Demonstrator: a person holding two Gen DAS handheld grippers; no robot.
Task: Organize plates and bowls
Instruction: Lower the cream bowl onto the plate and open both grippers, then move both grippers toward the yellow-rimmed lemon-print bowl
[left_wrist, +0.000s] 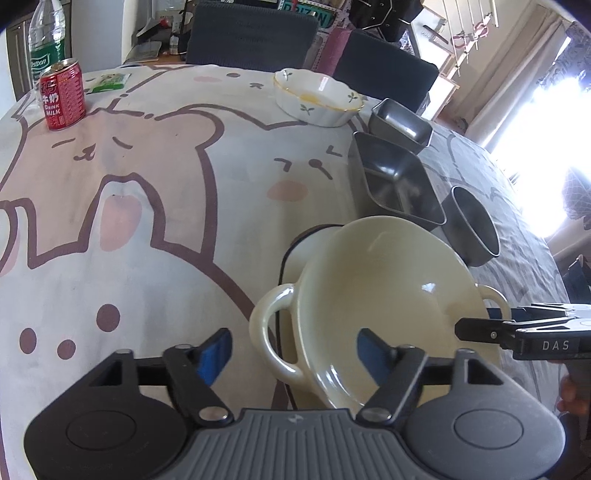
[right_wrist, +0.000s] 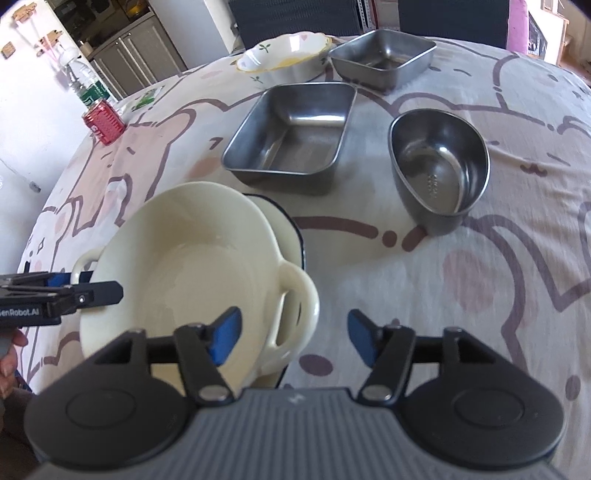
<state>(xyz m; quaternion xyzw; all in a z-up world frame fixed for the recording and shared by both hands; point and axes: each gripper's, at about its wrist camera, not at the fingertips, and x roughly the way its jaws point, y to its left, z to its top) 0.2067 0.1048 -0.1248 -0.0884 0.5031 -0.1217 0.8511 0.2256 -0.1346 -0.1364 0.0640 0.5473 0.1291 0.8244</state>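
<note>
Left gripper (left_wrist: 293, 347) open wide, fingers level. Right gripper (right_wrist: 293, 332) likewise open, facing it from opposite side.

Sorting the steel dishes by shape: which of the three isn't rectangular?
The rounded steel bowl, rightmost in the right wrist view. The large steel tray and small steel tray both have straight sides and corners.

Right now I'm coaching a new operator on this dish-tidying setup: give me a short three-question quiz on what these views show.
1. True or false: the left claw is open.
2. How many metal containers are on the table? A) two B) three C) five
3. What does the cream two-handled bowl sit on?

Key:
1. True.
2. B: small square tin, rectangular tin, rounded metal bowl.
3. A dark-rimmed plate.
</note>
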